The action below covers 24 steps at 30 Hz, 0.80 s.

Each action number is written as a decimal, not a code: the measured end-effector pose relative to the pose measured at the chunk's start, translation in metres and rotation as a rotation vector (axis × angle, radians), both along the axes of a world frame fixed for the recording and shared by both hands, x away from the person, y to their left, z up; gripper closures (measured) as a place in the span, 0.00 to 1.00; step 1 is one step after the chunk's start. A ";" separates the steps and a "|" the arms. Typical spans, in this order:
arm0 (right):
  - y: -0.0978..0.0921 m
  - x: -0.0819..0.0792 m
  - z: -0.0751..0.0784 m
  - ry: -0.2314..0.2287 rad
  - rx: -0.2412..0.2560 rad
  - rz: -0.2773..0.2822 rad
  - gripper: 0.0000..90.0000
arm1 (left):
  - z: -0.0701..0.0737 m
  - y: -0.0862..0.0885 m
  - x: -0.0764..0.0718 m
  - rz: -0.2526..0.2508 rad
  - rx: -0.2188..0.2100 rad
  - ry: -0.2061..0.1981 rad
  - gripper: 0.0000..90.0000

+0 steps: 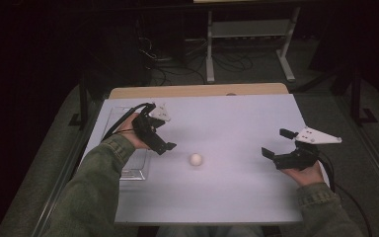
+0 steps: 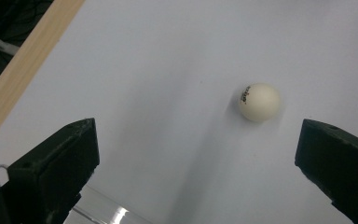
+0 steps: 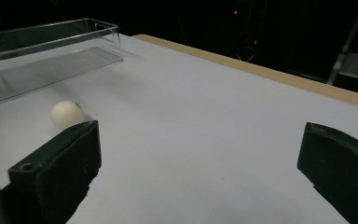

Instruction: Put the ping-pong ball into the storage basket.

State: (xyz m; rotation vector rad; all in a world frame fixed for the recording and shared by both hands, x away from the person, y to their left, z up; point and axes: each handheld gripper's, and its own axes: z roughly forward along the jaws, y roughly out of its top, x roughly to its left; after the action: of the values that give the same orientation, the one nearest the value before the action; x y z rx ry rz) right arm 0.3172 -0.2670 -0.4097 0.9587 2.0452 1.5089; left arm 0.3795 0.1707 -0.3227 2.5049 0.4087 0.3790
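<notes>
Ball [image 1: 195, 159] on tabletop [image 1: 237, 118], near the middle. Tray [image 1: 134, 173] at the left edge, well left of ball. Left tongs [image 1: 168, 146] just left of ball, over tray's right side. Right tongs [image 1: 276, 148] well right of ball.

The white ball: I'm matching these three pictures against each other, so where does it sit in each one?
High view: the white ball lies on the table's middle, nearer the left gripper.
Left gripper view: right of centre, beyond the open jaws.
Right gripper view: far left, just above the left jaw.
Shared landmark: the clear tray.
</notes>
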 end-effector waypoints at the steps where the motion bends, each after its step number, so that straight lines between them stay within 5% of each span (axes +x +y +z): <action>1: 0.000 0.000 0.000 0.002 0.000 0.001 0.00 | -0.001 -0.001 0.000 -0.003 0.000 0.003 0.00; 24: 0.001 0.000 0.000 0.003 -0.001 0.004 0.00 | -0.008 -0.024 0.003 -0.068 0.053 0.042 0.00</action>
State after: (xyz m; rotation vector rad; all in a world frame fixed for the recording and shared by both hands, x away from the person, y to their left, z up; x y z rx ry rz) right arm 0.3170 -0.2660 -0.4098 0.9579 2.0514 1.5094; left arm 0.3826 0.1464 -0.3304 2.5750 0.3333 0.3150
